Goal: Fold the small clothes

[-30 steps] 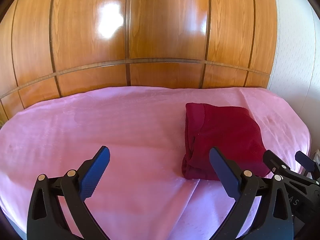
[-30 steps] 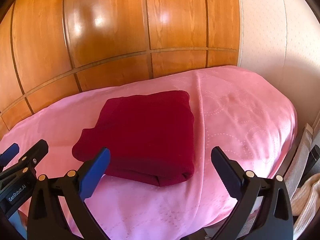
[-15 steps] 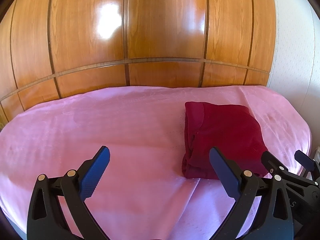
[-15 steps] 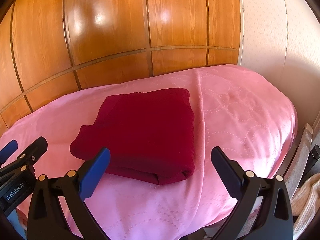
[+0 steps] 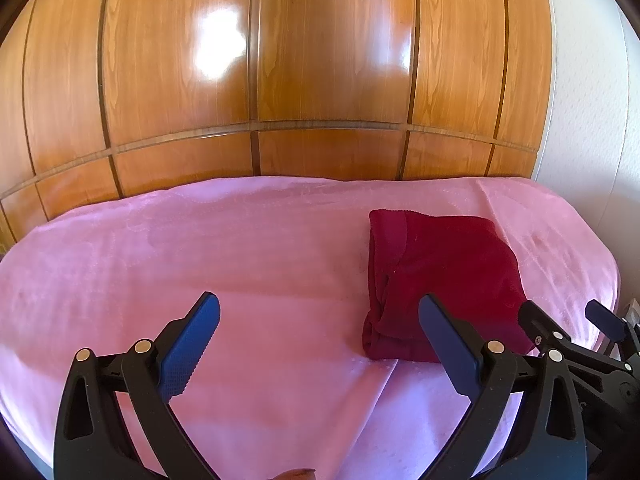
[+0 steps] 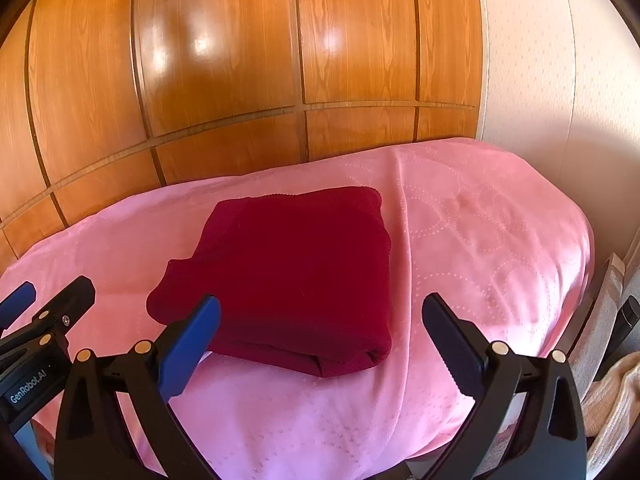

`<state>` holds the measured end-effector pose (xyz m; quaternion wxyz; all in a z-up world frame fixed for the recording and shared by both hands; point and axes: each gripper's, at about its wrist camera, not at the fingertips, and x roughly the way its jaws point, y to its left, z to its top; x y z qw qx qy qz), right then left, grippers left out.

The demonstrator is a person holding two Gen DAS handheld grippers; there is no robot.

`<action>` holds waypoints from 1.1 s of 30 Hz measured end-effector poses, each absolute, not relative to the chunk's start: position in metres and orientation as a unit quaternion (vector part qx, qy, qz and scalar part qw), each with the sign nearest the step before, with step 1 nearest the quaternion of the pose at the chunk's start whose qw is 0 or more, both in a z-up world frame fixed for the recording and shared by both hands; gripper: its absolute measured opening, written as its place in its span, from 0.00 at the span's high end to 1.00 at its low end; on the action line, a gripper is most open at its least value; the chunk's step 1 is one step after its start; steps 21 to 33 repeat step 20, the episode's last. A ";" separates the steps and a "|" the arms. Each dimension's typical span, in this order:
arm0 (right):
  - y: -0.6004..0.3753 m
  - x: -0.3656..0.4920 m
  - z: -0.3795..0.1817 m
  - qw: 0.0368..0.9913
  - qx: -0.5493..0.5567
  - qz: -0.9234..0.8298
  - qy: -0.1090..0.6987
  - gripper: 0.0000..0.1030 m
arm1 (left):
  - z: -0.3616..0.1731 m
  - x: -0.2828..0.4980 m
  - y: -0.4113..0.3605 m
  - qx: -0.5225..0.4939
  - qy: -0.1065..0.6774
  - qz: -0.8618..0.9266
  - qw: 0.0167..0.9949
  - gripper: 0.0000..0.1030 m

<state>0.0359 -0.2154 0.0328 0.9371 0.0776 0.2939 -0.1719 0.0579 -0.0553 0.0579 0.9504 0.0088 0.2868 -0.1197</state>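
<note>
Dark red folded garment (image 6: 296,272) lies flat on the pink bedspread (image 6: 480,248), its near edge partly hidden behind blue finger pads (image 6: 192,340). Left gripper (image 5: 320,344) and right gripper (image 6: 320,344) are both spread wide, holding nothing. Wooden panelling (image 5: 280,80) stands behind

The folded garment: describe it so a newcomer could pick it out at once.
Start at the bed covered in a pink bedspread below the glossy wooden panelling. On the bedspread lies the dark red garment, folded into a thick rectangle. It is the only dark thing on the pink cover, unlike the cream knit off the bed.
</note>
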 end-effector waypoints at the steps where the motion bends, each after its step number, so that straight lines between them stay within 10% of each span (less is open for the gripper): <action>1: -0.216 0.036 0.032 0.937 0.078 -0.172 0.294 0.02 | 0.058 0.058 -0.055 0.007 0.287 -0.120 0.950 0.04; 33: -0.225 0.044 0.028 0.932 0.082 -0.185 0.301 0.02 | 0.043 0.068 -0.050 0.017 0.307 -0.105 0.946 0.04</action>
